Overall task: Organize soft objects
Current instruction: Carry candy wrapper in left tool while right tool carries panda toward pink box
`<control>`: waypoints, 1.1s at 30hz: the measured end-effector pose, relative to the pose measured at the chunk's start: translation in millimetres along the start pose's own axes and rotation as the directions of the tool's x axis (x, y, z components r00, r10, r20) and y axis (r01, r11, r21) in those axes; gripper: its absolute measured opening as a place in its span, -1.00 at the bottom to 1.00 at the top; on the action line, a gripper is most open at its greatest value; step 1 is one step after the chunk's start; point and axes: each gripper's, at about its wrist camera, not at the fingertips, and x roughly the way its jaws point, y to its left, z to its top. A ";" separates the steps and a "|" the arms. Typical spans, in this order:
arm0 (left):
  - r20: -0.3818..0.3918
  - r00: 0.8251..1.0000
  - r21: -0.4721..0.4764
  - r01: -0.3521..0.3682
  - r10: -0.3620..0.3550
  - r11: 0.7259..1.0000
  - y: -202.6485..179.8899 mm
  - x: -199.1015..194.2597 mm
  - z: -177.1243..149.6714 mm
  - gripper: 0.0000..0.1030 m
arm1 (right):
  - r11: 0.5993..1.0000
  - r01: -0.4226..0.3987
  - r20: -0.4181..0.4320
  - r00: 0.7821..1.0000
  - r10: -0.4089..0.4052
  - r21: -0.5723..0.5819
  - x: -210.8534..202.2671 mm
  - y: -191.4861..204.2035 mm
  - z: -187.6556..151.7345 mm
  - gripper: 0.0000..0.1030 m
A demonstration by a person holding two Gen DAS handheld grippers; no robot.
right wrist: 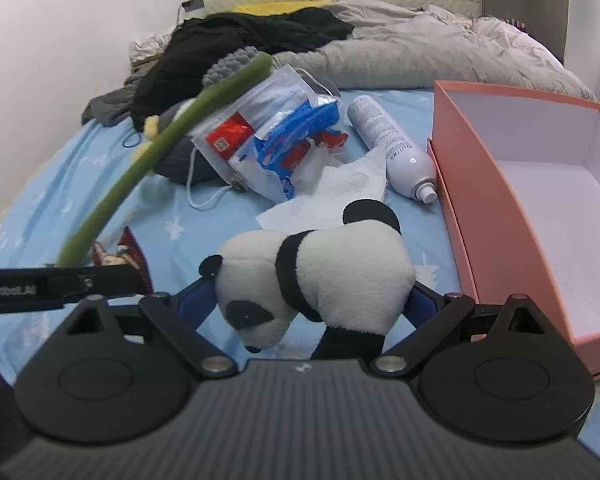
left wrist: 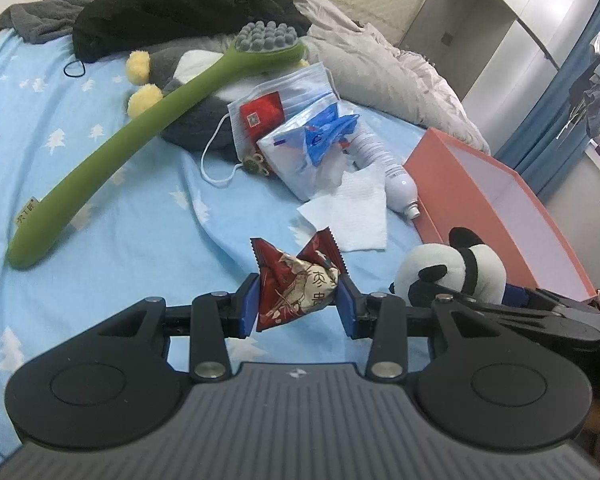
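The right claw (right wrist: 312, 300) pinches the soft black-and-white plush panda (right wrist: 320, 280) by its body, just beside the open pink cardboard box (right wrist: 480, 200). The left claw (left wrist: 298, 304) squeezes a crinkly red snack wrapper (left wrist: 296, 280), light and slippery, left of the box.

left wrist: low over bed (left wrist: 80, 128), facing headboard | right wrist: same heading, alongside | shared: pink box (right wrist: 476, 208)
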 end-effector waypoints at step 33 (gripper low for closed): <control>0.118 0.961 0.169 0.229 -0.250 0.959 -139.3 -38.0 104.1 -0.10 | 0.990 0.143 0.292 0.946 -0.139 0.008 -117.2 -56.6 98.0 0.90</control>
